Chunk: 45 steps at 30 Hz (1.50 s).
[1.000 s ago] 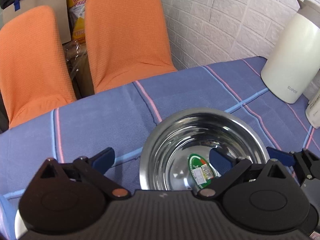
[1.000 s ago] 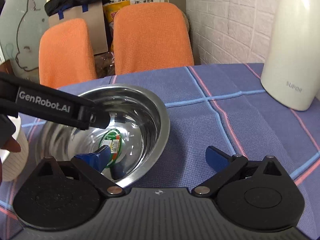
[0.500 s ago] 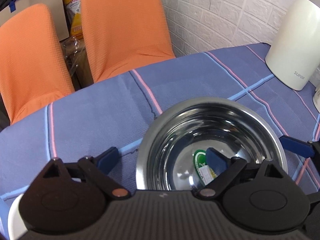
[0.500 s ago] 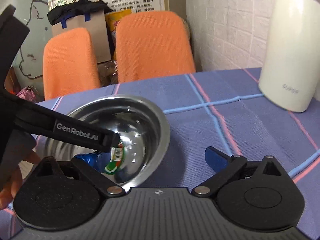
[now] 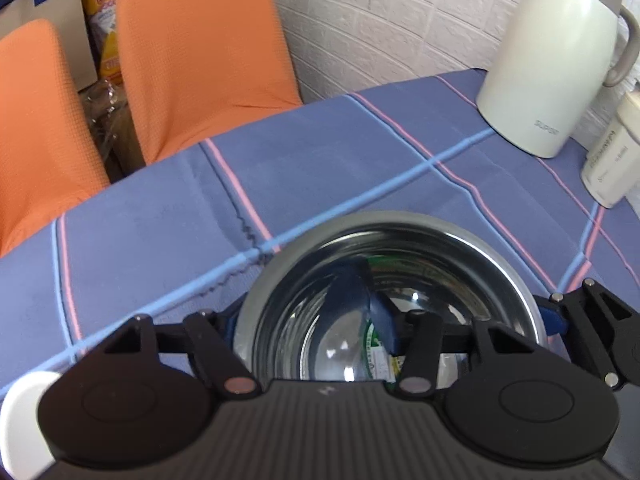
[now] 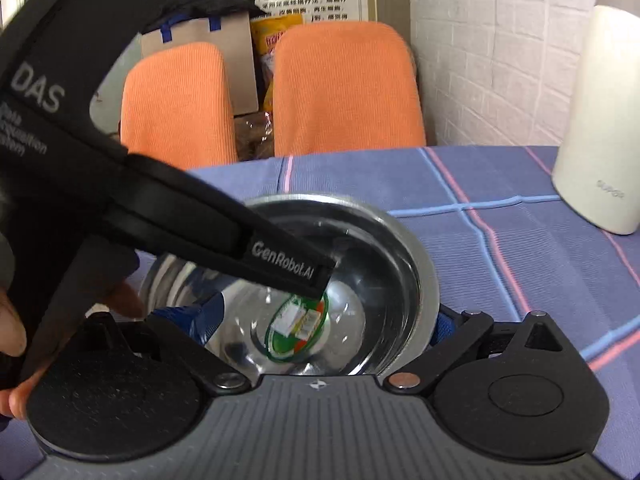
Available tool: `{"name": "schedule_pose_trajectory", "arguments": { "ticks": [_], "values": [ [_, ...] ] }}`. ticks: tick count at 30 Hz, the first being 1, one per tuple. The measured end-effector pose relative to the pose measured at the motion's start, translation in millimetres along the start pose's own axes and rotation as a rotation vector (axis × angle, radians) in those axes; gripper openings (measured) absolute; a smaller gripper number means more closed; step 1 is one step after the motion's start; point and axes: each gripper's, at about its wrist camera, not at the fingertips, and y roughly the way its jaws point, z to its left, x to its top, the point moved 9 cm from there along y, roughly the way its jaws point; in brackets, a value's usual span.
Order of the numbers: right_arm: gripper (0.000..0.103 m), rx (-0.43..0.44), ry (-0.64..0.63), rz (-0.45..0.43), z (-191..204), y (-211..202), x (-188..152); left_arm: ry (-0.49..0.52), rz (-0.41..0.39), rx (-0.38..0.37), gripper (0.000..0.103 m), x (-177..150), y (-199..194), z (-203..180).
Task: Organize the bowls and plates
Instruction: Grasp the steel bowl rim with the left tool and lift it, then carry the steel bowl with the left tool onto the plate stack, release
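Observation:
A steel bowl (image 5: 400,232) with a green sticker (image 6: 298,332) on its bottom sits on the blue checked tablecloth (image 5: 320,168). My left gripper (image 5: 304,320) is open and straddles the bowl's left wall, one blue finger (image 5: 380,320) inside and the other mostly hidden behind the rim. My right gripper (image 6: 316,320) is open across the bowl's (image 6: 416,248) right wall, with one finger inside and the other finger (image 6: 442,324) outside the rim. The left gripper's black body (image 6: 120,184) reaches into the bowl from the upper left. The right gripper (image 5: 560,316) shows at the bowl's right rim.
A tall white thermos jug (image 5: 556,60) and a small white container (image 5: 612,152) stand at the table's far right. Two orange chairs (image 5: 200,52) face the far edge. A white object (image 5: 24,412) lies at the near left. A person's hand (image 6: 12,332) holds the left gripper.
Both grippers have moved in onto the bowl, which now fills the space between their fingers. The left gripper's jaws have narrowed around the left wall. The right gripper's outer finger now sits at the rim.

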Motion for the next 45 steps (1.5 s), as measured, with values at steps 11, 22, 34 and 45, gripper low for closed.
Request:
{"name": "schedule_pose_trajectory", "arguments": {
  "ticks": [11,22,34,45],
  "values": [
    [0.089,0.030,0.012,-0.032,24.6,-68.7,-21.1,0.023,-0.033,-0.015,0.052,-44.6,-67.5,-28.6],
    [0.090,0.102,0.052,-0.037,77.0,-153.2,-94.7,0.004,-0.042,0.023,0.053,-166.9,-136.7,-48.6],
    [0.090,0.113,0.070,-0.023,96.2,-180.3,-131.8,-0.029,-0.079,0.031,0.056,-223.3,-158.8,-55.9],
    [0.088,0.156,0.069,0.026,98.5,-172.5,-146.7,-0.031,-0.075,0.081,0.059,-230.8,-144.4,-51.3]
  ]
}}
